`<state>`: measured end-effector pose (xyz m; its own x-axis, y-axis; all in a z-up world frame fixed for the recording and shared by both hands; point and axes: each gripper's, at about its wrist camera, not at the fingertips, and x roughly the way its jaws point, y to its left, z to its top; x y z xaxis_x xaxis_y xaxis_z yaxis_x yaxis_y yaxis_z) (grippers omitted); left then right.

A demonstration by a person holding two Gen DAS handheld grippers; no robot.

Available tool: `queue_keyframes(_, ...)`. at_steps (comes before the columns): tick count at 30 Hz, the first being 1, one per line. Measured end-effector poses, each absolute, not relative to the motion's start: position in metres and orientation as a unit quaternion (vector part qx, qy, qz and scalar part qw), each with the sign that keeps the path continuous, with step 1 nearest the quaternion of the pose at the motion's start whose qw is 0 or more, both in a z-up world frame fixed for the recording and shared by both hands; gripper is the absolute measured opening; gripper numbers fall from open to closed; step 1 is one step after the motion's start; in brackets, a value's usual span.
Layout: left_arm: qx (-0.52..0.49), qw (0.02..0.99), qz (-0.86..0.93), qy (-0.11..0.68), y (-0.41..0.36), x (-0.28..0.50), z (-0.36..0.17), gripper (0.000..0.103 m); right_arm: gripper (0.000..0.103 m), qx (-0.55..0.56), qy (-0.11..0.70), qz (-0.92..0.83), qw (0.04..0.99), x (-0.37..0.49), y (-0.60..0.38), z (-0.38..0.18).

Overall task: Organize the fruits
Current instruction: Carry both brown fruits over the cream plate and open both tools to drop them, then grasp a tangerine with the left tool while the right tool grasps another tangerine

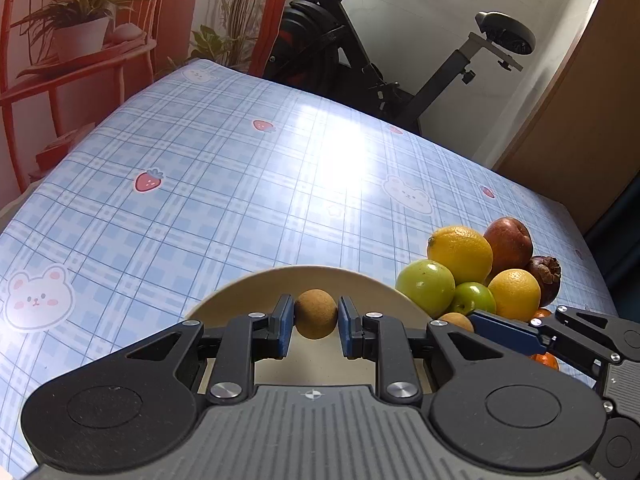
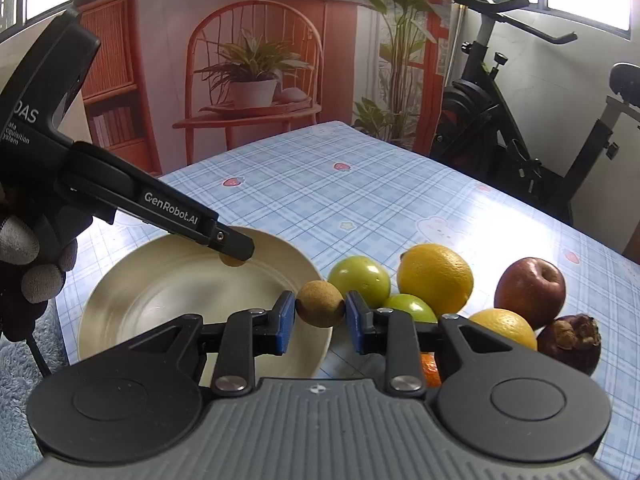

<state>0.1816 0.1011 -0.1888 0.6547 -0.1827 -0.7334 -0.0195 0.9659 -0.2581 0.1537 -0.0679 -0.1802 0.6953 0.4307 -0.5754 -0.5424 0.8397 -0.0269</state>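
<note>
My left gripper (image 1: pixel 316 314) is shut on a small brown round fruit (image 1: pixel 316 314) and holds it over the cream plate (image 1: pixel 248 284). In the right wrist view the left gripper (image 2: pixel 236 250) reaches over the plate (image 2: pixel 168 280) with that fruit (image 2: pixel 232 261) at its tip. My right gripper (image 2: pixel 320 309) is shut on a second small brown round fruit (image 2: pixel 320 308), beside the plate's right rim. The fruit pile lies right of the plate: two green apples (image 2: pixel 360 280), two yellow citrus fruits (image 2: pixel 436 278), a red apple (image 2: pixel 530 292), a dark mangosteen (image 2: pixel 570 342) and an orange (image 2: pixel 431 370).
The table carries a blue checked cloth (image 1: pixel 200 184) with strawberry and bear prints. An exercise bike (image 1: pixel 360 60) stands behind the far edge. A backdrop with a chair and plants (image 2: pixel 256 80) stands at the back left. The right gripper's finger (image 1: pixel 508 332) shows by the pile.
</note>
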Motion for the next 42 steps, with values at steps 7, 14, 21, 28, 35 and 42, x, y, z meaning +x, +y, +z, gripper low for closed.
queue_keyframes(7, -0.143, 0.893, -0.065, 0.423, 0.11, 0.196, -0.197, 0.025, 0.03, -0.138, 0.298, 0.289, 0.9, 0.175, -0.039, -0.194)
queue_keyframes(14, -0.15, 0.885, -0.083, 0.433, 0.112, 0.206, -0.205, 0.025, 0.03, -0.147, 0.303, 0.296, 0.894, 0.183, -0.029, -0.202)
queue_keyframes(21, -0.165, 0.881, -0.086, 0.435, 0.119, 0.209, -0.211, 0.025, 0.031, -0.154, 0.303, 0.293, 0.893, 0.188, -0.025, -0.205)
queue_keyframes(28, -0.162, 0.887, -0.083, 0.423, 0.115, 0.203, -0.201, 0.026, 0.036, -0.139, 0.295, 0.286, 0.901, 0.179, -0.034, -0.199)
queue_keyframes(35, -0.115, 0.911, -0.072, 0.39, 0.088, 0.192, -0.178, 0.026, 0.036, -0.09, 0.268, 0.248, 0.927, 0.15, -0.077, -0.187)
queue_keyframes(42, -0.094, 0.92, -0.099, 0.367, 0.041, 0.173, -0.159, 0.026, 0.036, -0.028, 0.264, 0.17, 0.949, 0.113, -0.153, -0.186)
